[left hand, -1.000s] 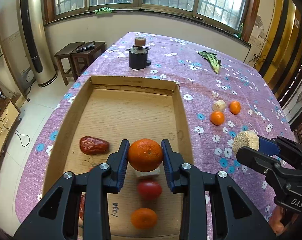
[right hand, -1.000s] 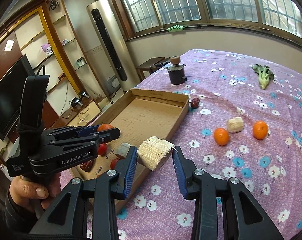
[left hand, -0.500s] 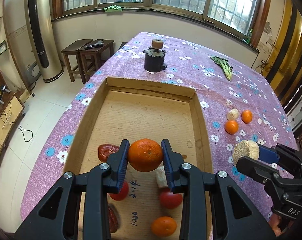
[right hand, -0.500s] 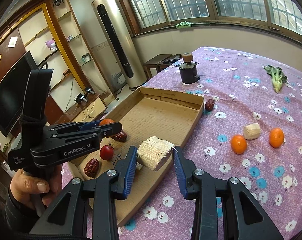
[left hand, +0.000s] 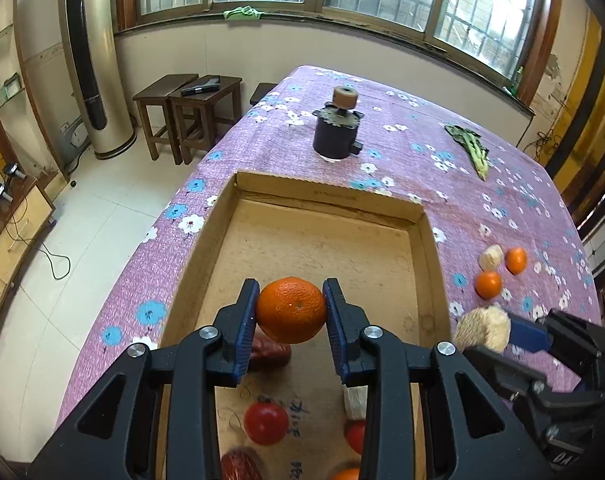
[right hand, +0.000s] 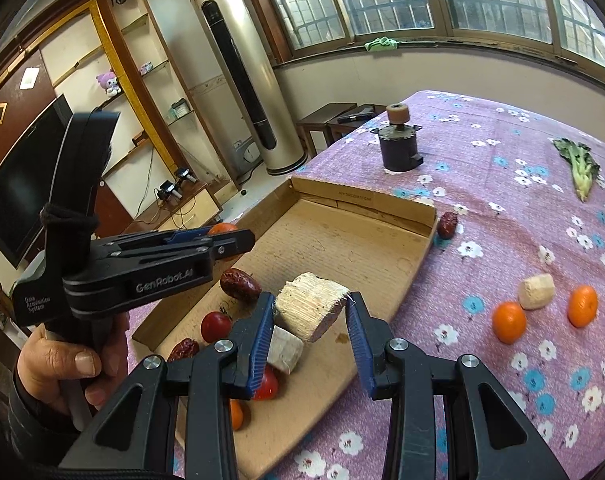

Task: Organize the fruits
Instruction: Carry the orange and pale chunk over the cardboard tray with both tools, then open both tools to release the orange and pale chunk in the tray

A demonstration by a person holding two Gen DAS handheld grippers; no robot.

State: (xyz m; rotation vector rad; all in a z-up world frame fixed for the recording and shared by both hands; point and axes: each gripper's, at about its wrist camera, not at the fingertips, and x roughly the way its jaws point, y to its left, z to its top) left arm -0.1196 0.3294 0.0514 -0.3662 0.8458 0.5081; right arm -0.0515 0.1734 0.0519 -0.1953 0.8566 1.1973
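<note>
While over the box (left hand: 430, 256), left tongs (left hand: 291, 312) gripping orange (left hand: 291, 309) (far half bare).

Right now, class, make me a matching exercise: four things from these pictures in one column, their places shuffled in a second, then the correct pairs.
Things:
1. large orange
2. pale fibrous chunk
3. leafy green
4. cherry tomato

Places:
A. lying on the cardboard tray floor
B. clamped in the left gripper
C. on the tablecloth, far from the tray
D. clamped in the right gripper

Pairs: 1-B, 2-D, 3-C, 4-A
</note>
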